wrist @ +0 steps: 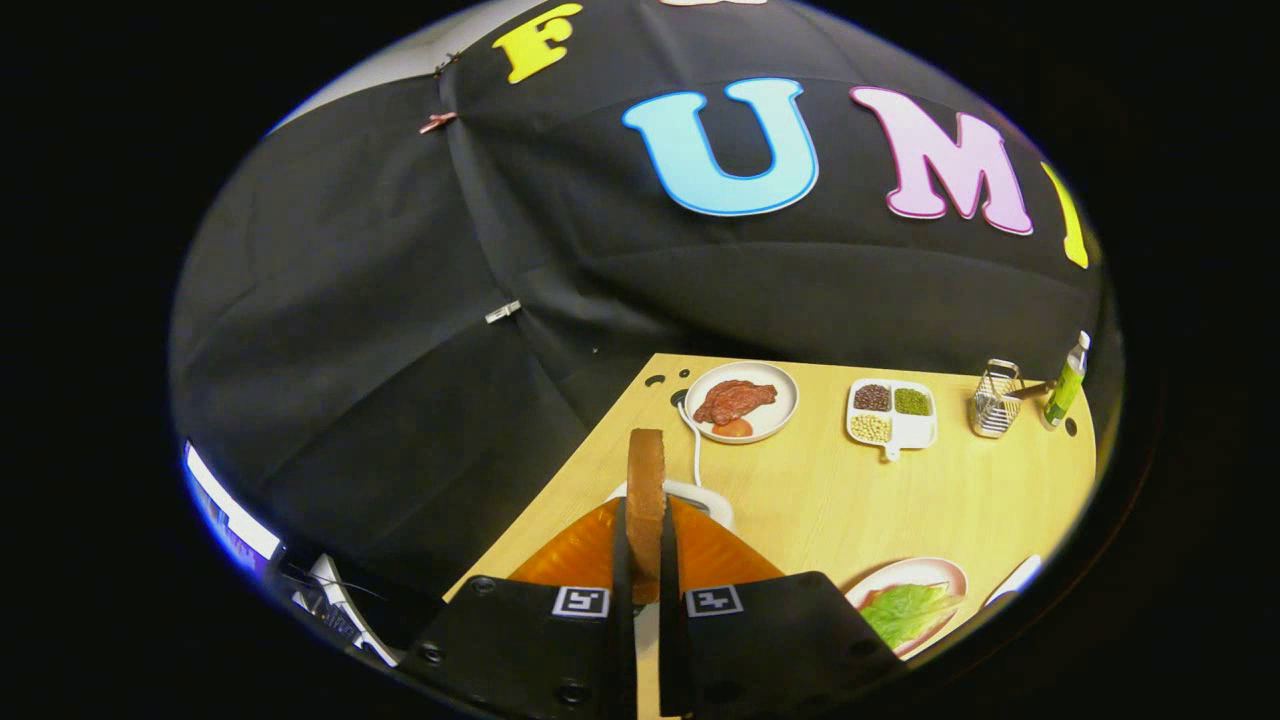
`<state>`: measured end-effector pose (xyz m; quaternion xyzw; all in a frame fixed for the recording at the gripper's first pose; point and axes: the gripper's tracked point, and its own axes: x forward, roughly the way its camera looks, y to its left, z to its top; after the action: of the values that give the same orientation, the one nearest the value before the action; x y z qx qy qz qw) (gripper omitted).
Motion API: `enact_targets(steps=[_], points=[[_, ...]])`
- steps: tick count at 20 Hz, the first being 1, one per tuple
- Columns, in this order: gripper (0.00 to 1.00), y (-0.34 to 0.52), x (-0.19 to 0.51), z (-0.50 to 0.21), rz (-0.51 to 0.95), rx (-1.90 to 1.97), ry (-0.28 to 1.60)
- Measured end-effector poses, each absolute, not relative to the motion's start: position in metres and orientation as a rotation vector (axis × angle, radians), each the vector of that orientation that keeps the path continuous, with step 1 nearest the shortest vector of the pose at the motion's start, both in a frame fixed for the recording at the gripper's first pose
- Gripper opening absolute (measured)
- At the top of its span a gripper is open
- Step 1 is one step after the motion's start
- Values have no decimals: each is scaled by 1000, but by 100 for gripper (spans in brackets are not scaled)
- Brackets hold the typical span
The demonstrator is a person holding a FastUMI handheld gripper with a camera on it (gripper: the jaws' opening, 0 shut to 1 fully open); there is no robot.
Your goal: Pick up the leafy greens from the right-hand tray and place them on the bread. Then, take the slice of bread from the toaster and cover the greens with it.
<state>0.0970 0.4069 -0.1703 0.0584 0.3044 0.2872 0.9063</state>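
A brown-crusted slice of bread stands upright and edge-on between my fingers, and my gripper is shut on it. The orange fingers press it from both sides. Just behind the slice, the white top of the toaster peeks out, mostly hidden by the fingers. The leafy greens lie on a pink-rimmed plate to the right of my fingers, low and close. I cannot tell what lies under the greens.
Farther back on the wooden table sit a plate of meat, a divided white tray of beans, a wire rack and a green bottle. A white cable runs from the toaster. The table's left edge drops off beside my fingers.
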Motion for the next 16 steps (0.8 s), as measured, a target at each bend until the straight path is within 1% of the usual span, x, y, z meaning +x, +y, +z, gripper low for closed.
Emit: enact_targets(steps=[3, 5, 7, 11, 16], points=[[13, 366, 103, -162, 553, 128, 605], [13, 339, 106, -170, 526, 128, 605], [13, 312, 104, -188, 507, 136, 639], [13, 255, 101, -232, 416, 156, 708], [13, 204, 101, -278, 337, 200, 796]])
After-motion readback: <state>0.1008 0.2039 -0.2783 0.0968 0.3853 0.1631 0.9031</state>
